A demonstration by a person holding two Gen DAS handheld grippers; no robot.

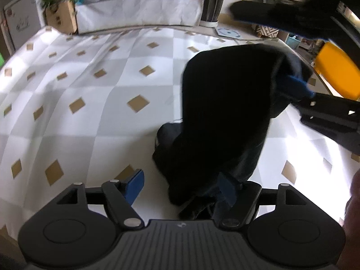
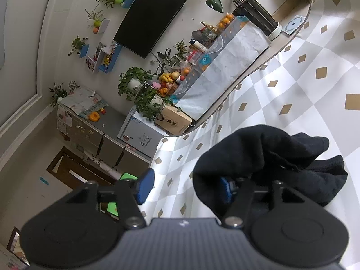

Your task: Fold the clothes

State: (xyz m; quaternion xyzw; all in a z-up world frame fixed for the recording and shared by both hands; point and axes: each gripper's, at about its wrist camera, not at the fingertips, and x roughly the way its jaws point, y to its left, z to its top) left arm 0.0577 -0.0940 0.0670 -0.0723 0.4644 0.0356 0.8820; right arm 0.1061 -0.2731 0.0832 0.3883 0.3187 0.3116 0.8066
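So there's one black garment (image 1: 225,112) bunched up in a loose heap on the bench (image 1: 90,78), which has a white-and-grey checked cloth with little tan diamonds on it. The heap sits toward the right side of the bench in the left wrist view, with a lot of bare cloth off to its left.

Left gripper (image 1: 182,187): fingers are spread apart, not clamped on anything. The left blue pad (image 1: 135,185) hangs over plain cloth, well clear of the fabric. The right pad (image 1: 227,190) is right at the near bottom end of the garment, and the fabric drapes over and around that finger, so it's touching or as good as touching on that side only. Nothing is pinched between the two.

Right gripper (image 2: 186,187): same story, fingers parted and released. Its left pad (image 2: 146,187) is out in open air past the bench edge, while the right pad (image 2: 225,190) is tucked under a fold of the garment (image 2: 270,162), which flops over the top of that finger. The gap between the pads is mostly empty, just the edge of the fabric on the right side.

In the left wrist view the right gripper (image 1: 299,87) pokes in from the right, its blue fingertip buried at the far upper end of the heap.
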